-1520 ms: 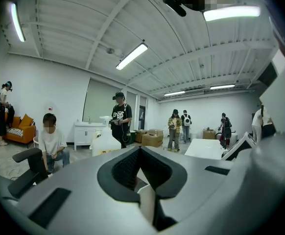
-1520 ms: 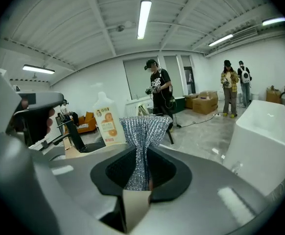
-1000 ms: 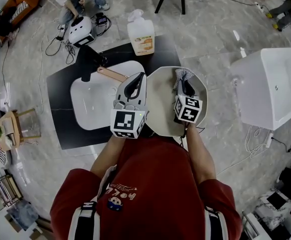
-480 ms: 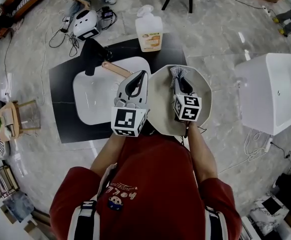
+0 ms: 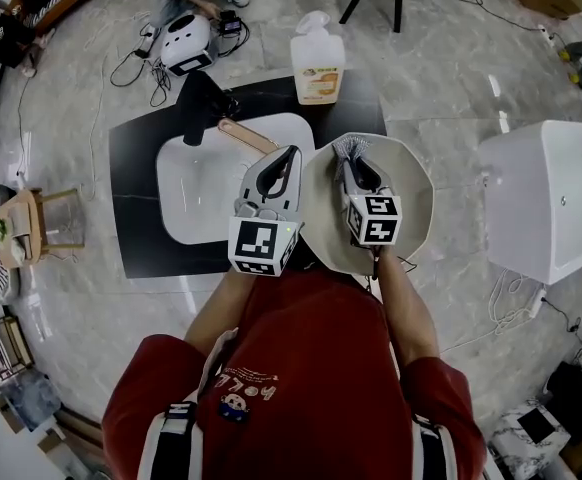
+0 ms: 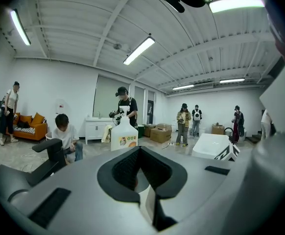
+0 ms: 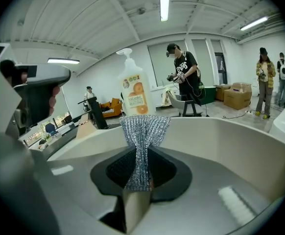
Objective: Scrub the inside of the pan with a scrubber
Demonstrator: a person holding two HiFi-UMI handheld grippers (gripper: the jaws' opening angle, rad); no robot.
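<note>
A round beige pan (image 5: 406, 193) with a wooden handle (image 5: 245, 134) is held over the right end of a white sink (image 5: 196, 193). My left gripper (image 5: 285, 156) sits at the pan's left rim where the handle joins. Its jaws are shut, and a thin pale part of the pan shows between them in the left gripper view (image 6: 141, 185). My right gripper (image 5: 352, 160) is inside the pan near its far wall, shut on a silver mesh scrubber (image 7: 142, 136). The scrubber (image 5: 350, 147) fans out above the jaws, close to the pan wall (image 7: 230, 141).
A soap pump bottle (image 5: 318, 63) stands behind the sink on a black counter (image 5: 136, 218), next to a black tap (image 5: 199, 103). A white tub (image 5: 551, 198) sits on the floor at the right. Several people stand or sit around the room.
My right gripper has slid a little to the left inside the pan with the scrubber. The left gripper keeps its hold, and the head view has shifted slightly.
</note>
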